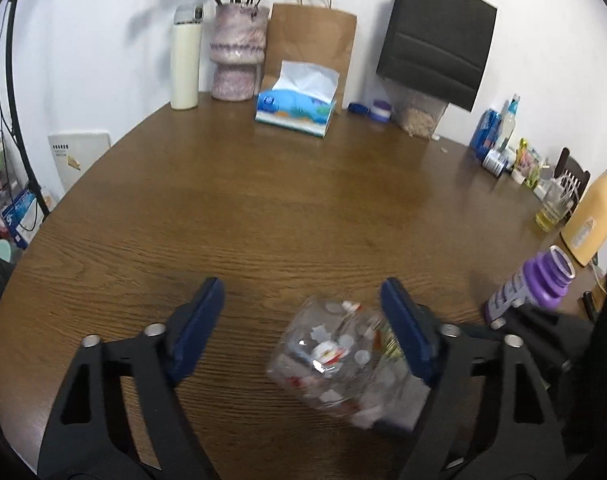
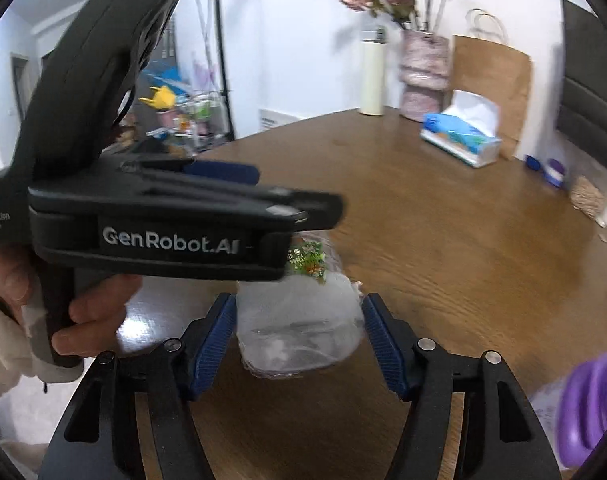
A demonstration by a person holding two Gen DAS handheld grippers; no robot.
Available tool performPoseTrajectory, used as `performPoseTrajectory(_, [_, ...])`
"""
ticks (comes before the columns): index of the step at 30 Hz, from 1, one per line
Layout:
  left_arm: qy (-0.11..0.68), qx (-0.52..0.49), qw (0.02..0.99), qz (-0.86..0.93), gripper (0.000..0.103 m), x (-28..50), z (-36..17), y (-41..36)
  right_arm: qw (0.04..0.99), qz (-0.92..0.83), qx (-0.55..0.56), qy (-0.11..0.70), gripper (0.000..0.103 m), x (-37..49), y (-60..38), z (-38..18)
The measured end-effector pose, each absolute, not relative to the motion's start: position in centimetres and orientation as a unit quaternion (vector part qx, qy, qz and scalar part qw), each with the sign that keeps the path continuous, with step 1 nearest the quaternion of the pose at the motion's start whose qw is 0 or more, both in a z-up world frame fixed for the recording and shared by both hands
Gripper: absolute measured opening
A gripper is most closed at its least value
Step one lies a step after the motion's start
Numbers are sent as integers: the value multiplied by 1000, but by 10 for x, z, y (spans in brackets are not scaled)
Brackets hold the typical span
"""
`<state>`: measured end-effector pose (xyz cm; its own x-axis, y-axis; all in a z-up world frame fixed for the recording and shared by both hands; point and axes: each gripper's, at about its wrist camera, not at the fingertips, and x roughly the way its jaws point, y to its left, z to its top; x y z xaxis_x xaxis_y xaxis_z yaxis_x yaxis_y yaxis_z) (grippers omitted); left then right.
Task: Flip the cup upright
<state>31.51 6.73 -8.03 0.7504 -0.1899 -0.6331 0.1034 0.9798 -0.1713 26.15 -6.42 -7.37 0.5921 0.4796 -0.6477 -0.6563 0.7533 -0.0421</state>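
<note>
A clear printed plastic cup [image 1: 343, 356] lies tilted on its side on the round wooden table [image 1: 283, 208]. In the left wrist view it rests against the inner face of my left gripper's right finger; the left gripper [image 1: 303, 308] is open wide, with its left finger well clear of the cup. In the right wrist view the cup [image 2: 299, 328] sits between the blue pads of my right gripper [image 2: 299, 320], which close in on its two sides. The left gripper's black body [image 2: 163, 220] crosses above the cup.
A purple-capped bottle [image 1: 531, 284] lies to the right of the cup. A yellow flask [image 1: 591, 216], a glass and small bottles stand at the right edge. A tissue box [image 1: 295, 110], vase, white bottle and paper bags stand at the back by the wall.
</note>
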Motion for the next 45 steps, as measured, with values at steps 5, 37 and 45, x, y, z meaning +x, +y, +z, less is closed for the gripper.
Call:
performPoseTrajectory(5, [353, -77, 931, -54, 59, 324, -72, 78, 900, 261, -137, 322, 72, 264, -81, -71])
performPoseTrajectory(37, [462, 14, 865, -196, 67, 347, -66, 26, 907, 261, -49, 326, 76, 208, -144, -50])
performPoseTrajectory(45, [462, 29, 867, -186, 65, 363, -67, 16, 915, 270, -18, 299, 76, 210, -164, -27])
